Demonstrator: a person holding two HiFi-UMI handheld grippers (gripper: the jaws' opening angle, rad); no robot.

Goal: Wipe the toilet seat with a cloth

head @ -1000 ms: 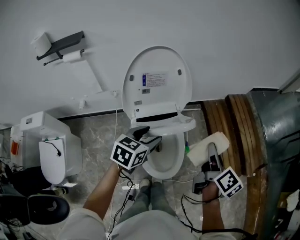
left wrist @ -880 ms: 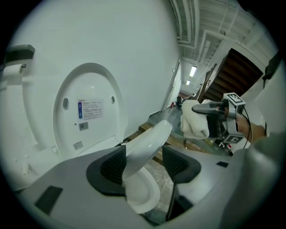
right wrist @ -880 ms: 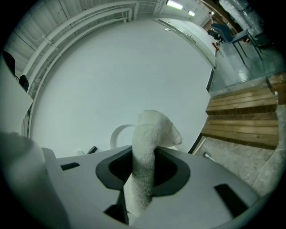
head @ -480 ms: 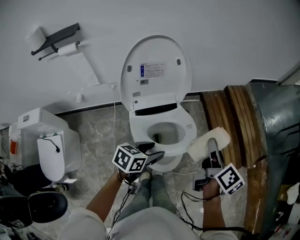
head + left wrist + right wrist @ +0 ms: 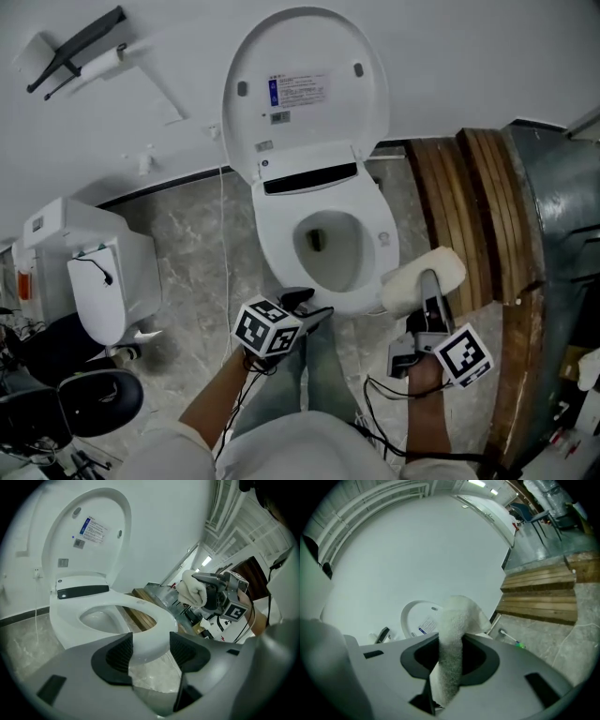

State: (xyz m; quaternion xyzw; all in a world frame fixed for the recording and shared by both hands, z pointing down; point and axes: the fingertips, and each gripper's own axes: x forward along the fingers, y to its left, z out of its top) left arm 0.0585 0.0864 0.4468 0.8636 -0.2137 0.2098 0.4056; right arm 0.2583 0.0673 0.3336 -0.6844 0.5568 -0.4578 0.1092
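No wiping done yet. My right tongs (image 5: 429,298) clamp the white cloth (image 5: 420,281) at 4 o'clock of the toilet seat (image 5: 277,246), not touching it. My left tongs (image 5: 312,306) gape empty at 6 o'clock.

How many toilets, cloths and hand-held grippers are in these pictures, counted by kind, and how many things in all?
Toilet: 1
Cloth: 1
Grippers: 2 (left gripper, right gripper)
Total: 4

Left tool (image 5: 151,645), jaws apart, faces toilet seat (image 5: 146,607).
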